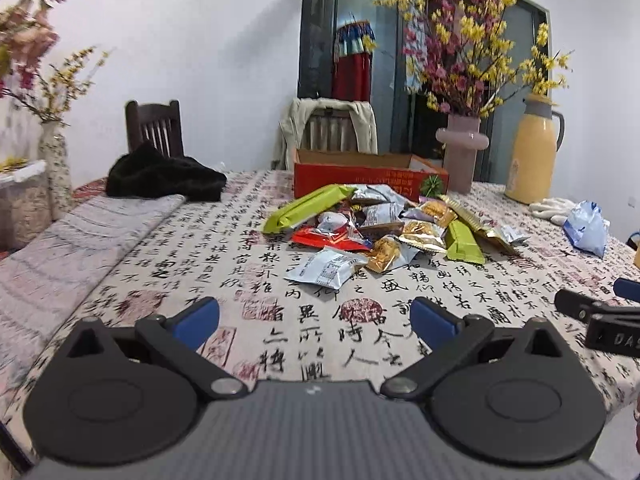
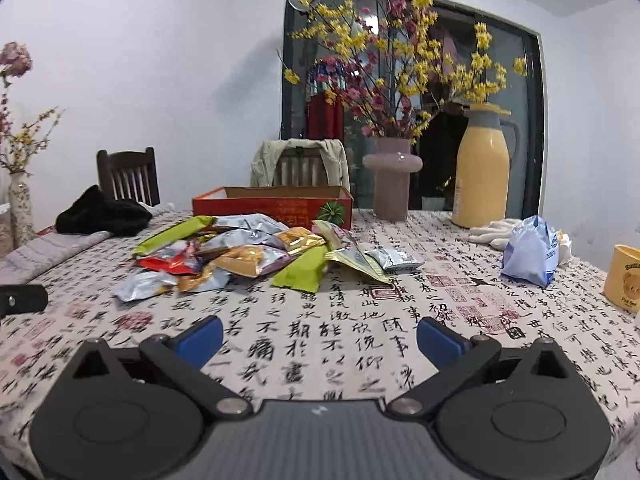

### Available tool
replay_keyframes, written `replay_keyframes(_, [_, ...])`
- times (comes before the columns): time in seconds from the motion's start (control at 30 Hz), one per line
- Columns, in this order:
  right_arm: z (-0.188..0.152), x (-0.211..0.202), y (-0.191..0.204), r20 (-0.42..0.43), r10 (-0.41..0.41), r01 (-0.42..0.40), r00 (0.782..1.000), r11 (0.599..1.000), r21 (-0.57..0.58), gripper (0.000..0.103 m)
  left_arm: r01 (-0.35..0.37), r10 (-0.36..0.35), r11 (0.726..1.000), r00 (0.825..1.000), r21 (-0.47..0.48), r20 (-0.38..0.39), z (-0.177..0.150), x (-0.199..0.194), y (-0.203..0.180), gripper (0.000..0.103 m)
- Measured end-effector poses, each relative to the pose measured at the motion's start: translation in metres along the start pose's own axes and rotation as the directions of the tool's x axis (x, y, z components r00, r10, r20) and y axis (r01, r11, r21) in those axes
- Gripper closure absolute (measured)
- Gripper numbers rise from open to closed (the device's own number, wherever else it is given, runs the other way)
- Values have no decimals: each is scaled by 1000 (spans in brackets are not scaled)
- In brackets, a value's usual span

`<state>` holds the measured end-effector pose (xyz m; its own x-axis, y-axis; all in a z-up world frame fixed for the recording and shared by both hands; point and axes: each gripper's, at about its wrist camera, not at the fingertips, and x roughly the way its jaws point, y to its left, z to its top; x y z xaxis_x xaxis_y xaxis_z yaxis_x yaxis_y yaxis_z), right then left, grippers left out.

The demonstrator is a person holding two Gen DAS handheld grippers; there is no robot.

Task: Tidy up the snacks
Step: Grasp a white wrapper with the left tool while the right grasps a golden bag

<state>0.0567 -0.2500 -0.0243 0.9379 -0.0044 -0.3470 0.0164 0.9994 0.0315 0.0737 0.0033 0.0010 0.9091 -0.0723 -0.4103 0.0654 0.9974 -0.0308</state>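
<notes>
Both hand-held grippers, left (image 1: 316, 322) and right (image 2: 320, 338), wide open and empty; snack pile (image 1: 376, 228) mid-bench before red box (image 1: 370, 178), overlapping packets risk double-grabs or slips.

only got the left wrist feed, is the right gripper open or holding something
Observer: Open and empty. The right gripper is over bare tablecloth, short of the snack pile.
Operator: anything right of the blue bag i should watch for
Observer: Yes, a yellow mug with a bear print stands further right than the blue bag, apart from it.
</notes>
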Motion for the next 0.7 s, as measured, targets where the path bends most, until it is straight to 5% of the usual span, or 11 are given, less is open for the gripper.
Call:
replay_keyframes(0.17, [18,26,-2,14,49,-49,999,999,-17,0,32,-30,999,998,41,-58,22,35,2,0])
replay_keyframes(0.37, [45,74,-4,-72,234,-226,969,968,104,0,83,-69,988,992,134,-103,46,80,5,0])
replay_keyframes(0.53, [72,123,27,-143,176,-172,974,984,40,0,109,-79,979,982,171,-173,59,126,6,0])
replay_keyframes(0.7, [83,179,56,-218,203,-211,955,977,-12,16,208,-162,964,954,168,-252,59,164,11,23])
